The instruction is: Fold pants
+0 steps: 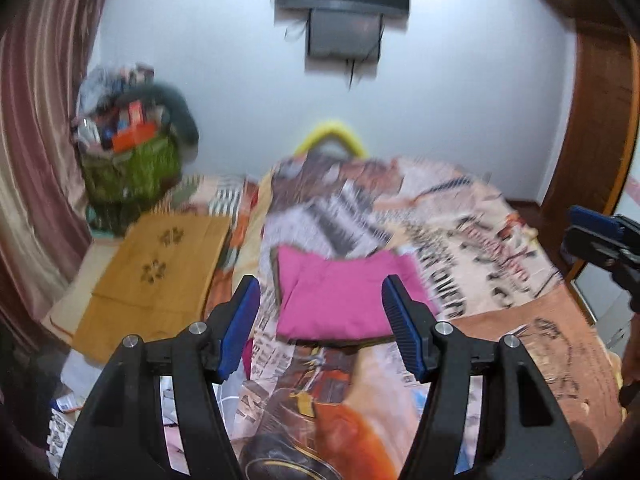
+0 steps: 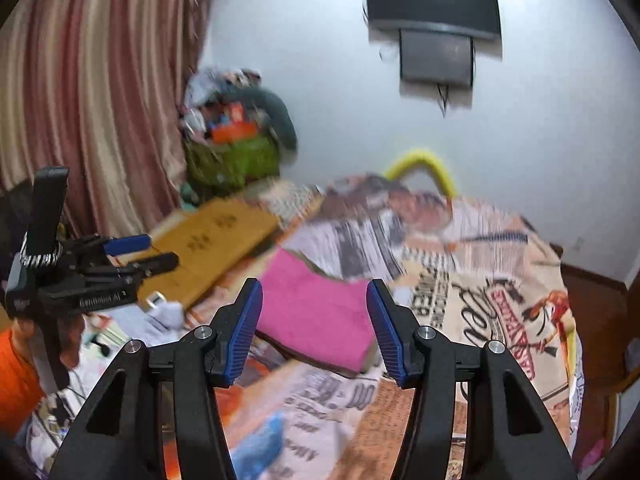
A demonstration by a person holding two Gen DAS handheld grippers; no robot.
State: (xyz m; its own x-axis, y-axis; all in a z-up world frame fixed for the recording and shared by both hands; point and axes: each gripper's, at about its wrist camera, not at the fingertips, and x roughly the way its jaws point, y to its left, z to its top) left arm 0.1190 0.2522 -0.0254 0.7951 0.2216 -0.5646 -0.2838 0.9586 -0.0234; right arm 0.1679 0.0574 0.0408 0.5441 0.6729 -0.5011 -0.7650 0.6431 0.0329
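- Nearest our lenses stood black plastic finger frames with silver pins and ribbed blue pads; our left gripper had its jaws spread wide, holding nothing.
- Our right gripper was likewise wide apart and empty, hovering short of the cloth.
- Between the fingers, at 12 o'clock, we saw the pants, soft magenta fabric folded into a flat rectangle on the bed.
- Under them lay a bedsheet printed like newspaper; its lettering was too blurred to read.
- At 10 o'clock sat a mustard cloth with small flower motifs.
- Beyond it stood a green basket heaped with clutter, by striped satin curtains.
- On the wall at 12 o'clock hung a dark television.
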